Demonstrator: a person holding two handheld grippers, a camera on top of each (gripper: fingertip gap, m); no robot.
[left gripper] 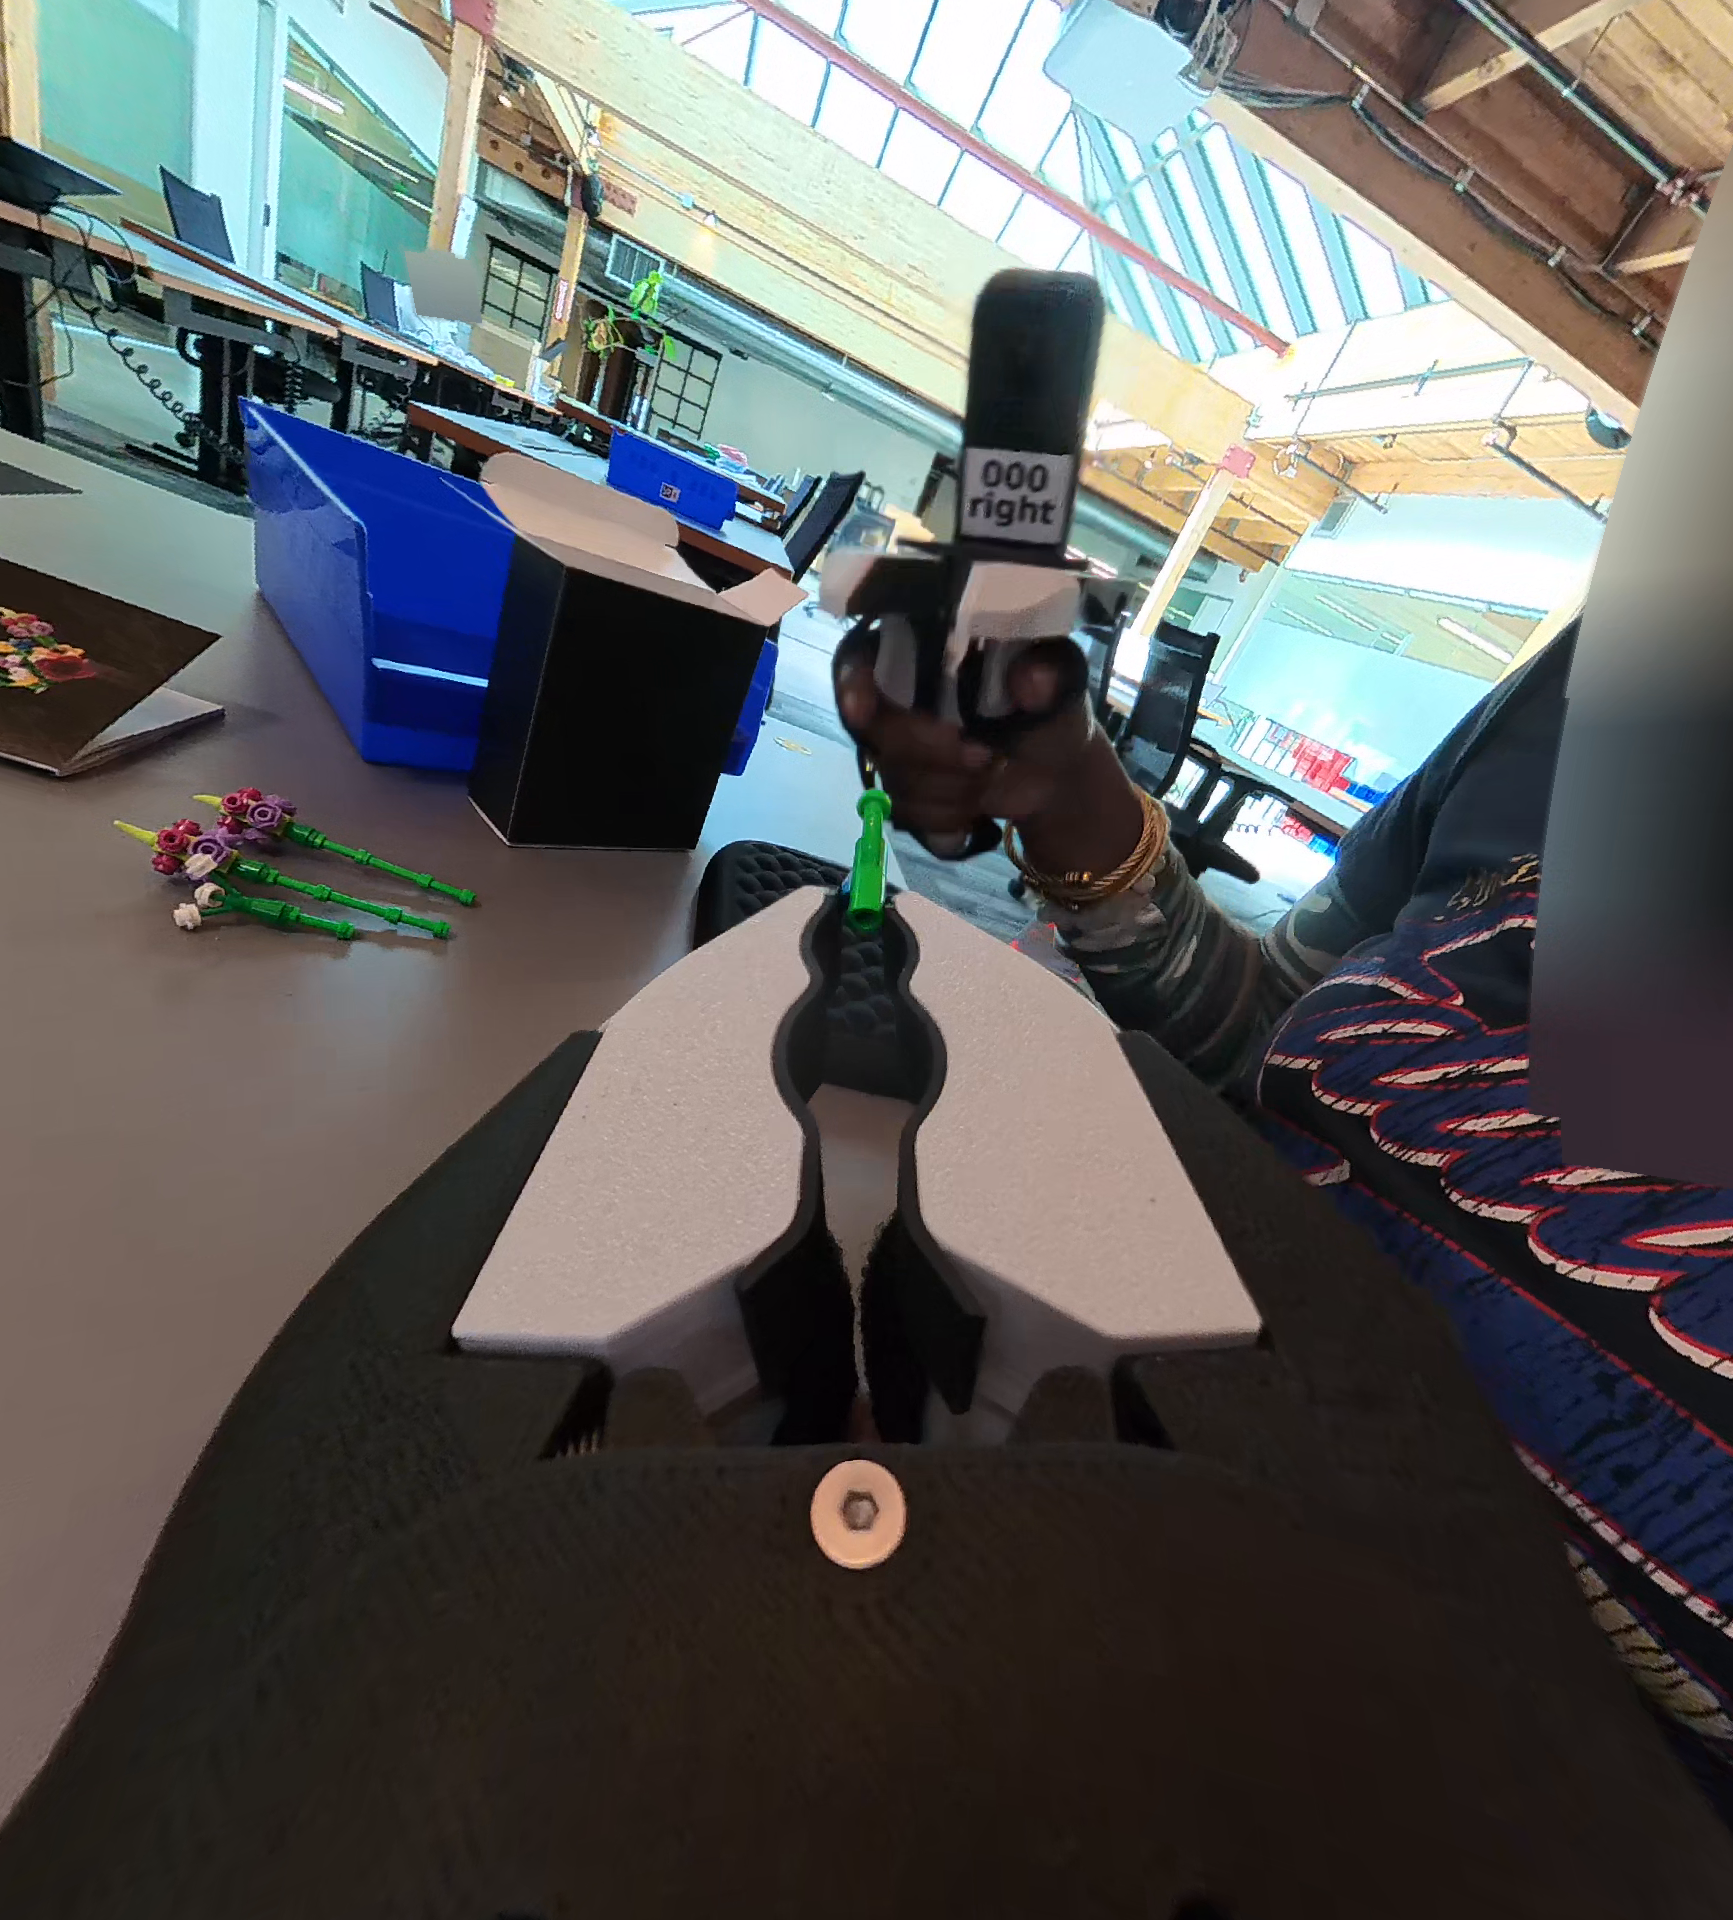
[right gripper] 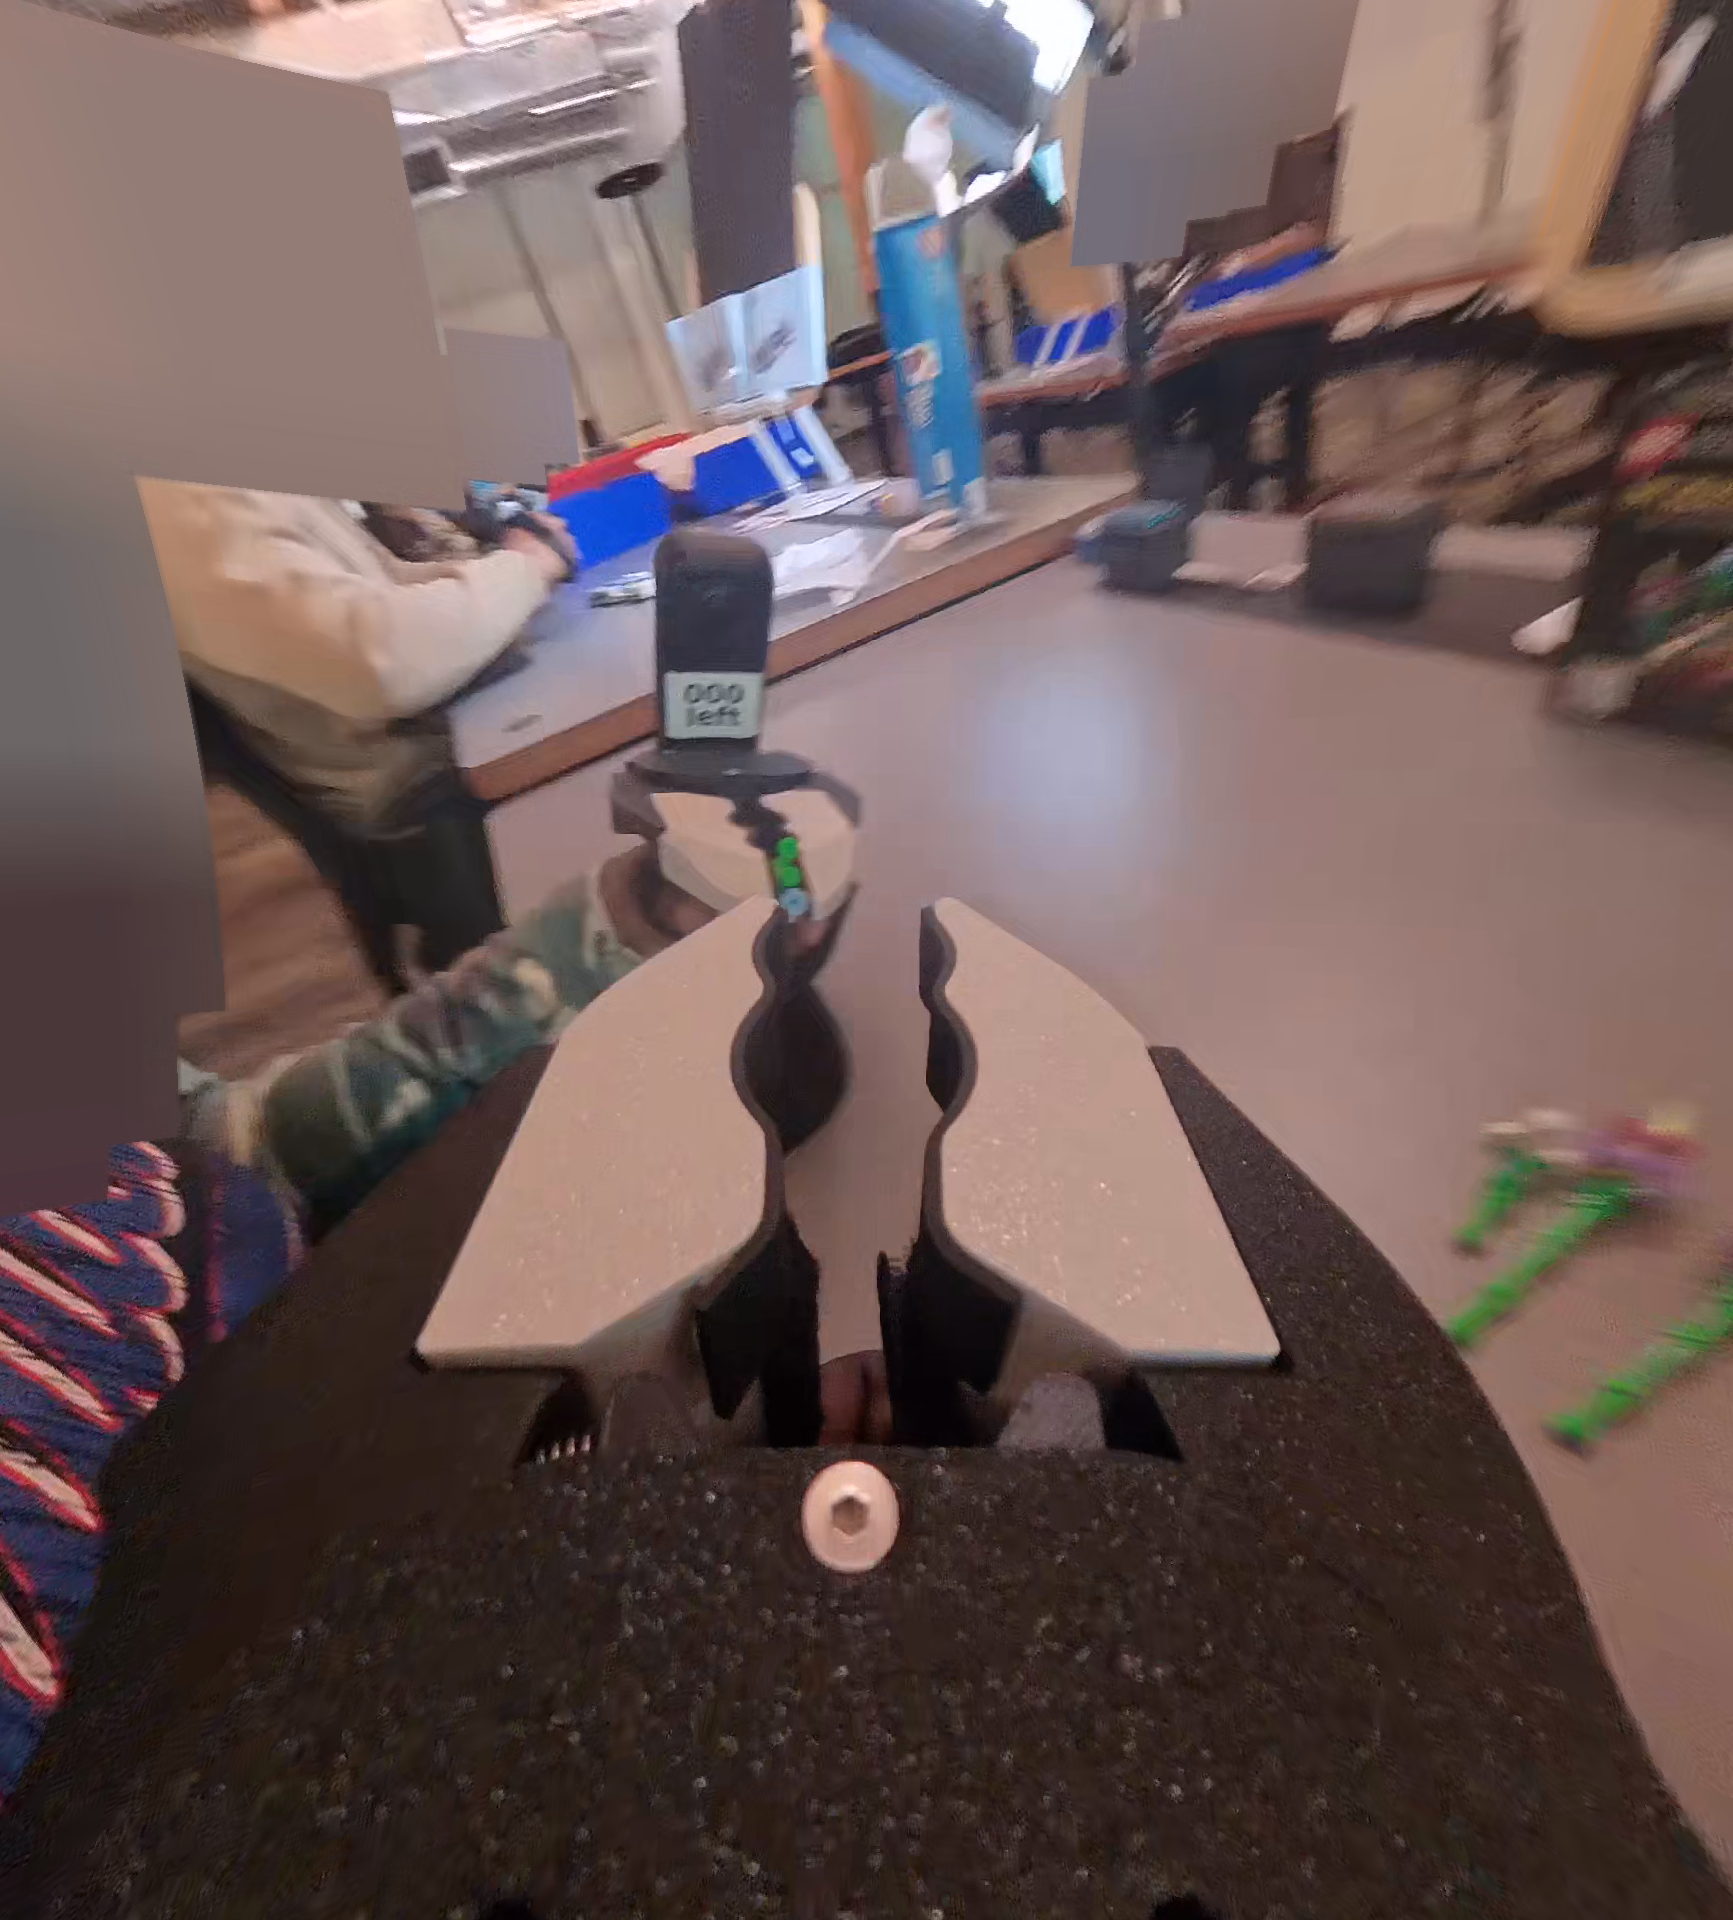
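We find the left gripper (left gripper: 860, 914) closed at its tips on a green stem piece (left gripper: 867, 860), which tilts upward toward the right gripper (right gripper: 849, 914). The right gripper stands partly open with nothing between its fingers, held aloft in a hand (left gripper: 955, 748). On the grey table (left gripper: 114, 1143) lie 3 toy flowers (left gripper: 290, 868), near a black box (left gripper: 623, 717) and a blue bin (left gripper: 363, 582).
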